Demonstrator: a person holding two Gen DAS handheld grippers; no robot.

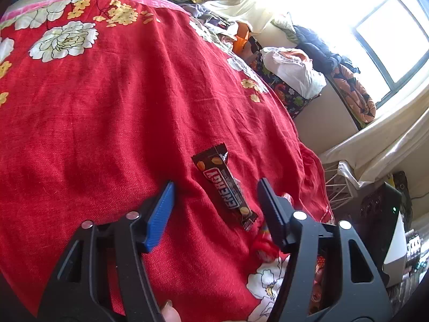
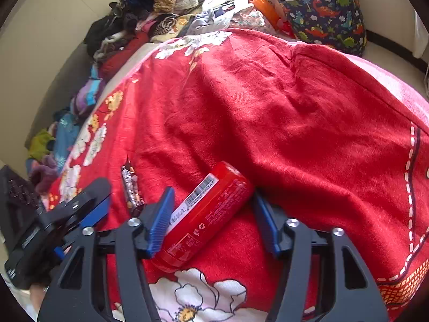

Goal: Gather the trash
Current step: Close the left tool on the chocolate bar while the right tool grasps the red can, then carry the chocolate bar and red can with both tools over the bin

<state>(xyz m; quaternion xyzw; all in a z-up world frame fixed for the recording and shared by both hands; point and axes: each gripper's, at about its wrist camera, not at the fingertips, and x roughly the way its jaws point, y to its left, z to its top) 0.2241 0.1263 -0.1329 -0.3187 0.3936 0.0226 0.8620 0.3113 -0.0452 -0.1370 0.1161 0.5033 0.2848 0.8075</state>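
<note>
A brown "ENERGY" bar wrapper (image 1: 225, 187) lies flat on the red flowered blanket (image 1: 107, 107). My left gripper (image 1: 216, 187) straddles it, open, with both blue pads clear of it. In the right wrist view a red can with a white barcode label (image 2: 214, 214) lies slanted on the blanket (image 2: 295, 107) between the jaws of my right gripper (image 2: 213, 194). The left pad (image 2: 161, 214) rests against its label side, while the right pad stands just off it. The wrapper (image 2: 131, 187) and the left gripper's fingers (image 2: 99, 204) show at the left of that view.
A heap of clothes (image 2: 134, 26) lines the bed's far side. A dinosaur-print bag (image 2: 327, 18) stands beyond the blanket. Past the bed edge are a white wire basket (image 1: 340, 185), a black device (image 1: 380, 209) and a bright window (image 1: 375, 26).
</note>
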